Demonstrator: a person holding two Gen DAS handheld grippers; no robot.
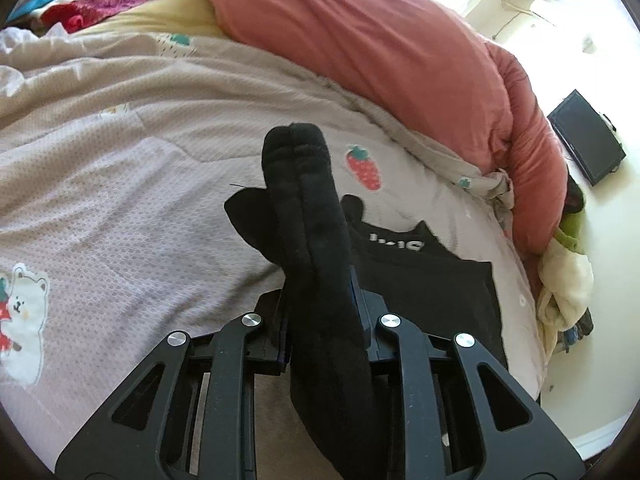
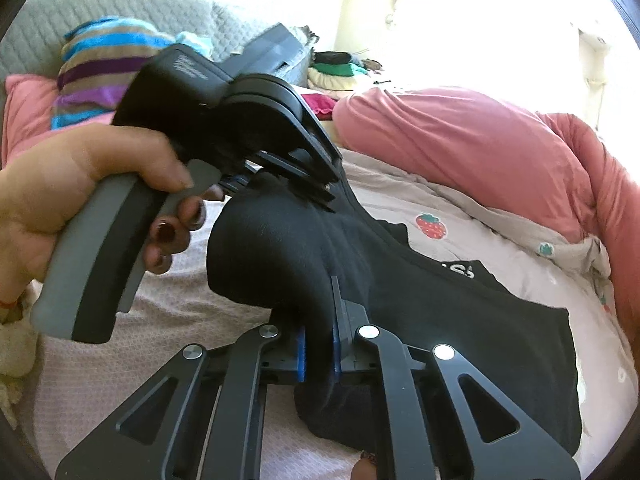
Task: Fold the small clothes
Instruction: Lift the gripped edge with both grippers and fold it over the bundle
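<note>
Left wrist view has the left hand-held gripper [image 1: 324, 312] clamped on a black sock [image 1: 308, 216] rising toward twelve o'clock above the bed [image 1: 120, 184], while at the right the right hand-held gripper [image 2: 318, 354] pinches the same sock beside black folded clothing [image 2: 480, 320].

white lettering on black garment [image 1: 424, 276], partly hidden, unreadable
</note>
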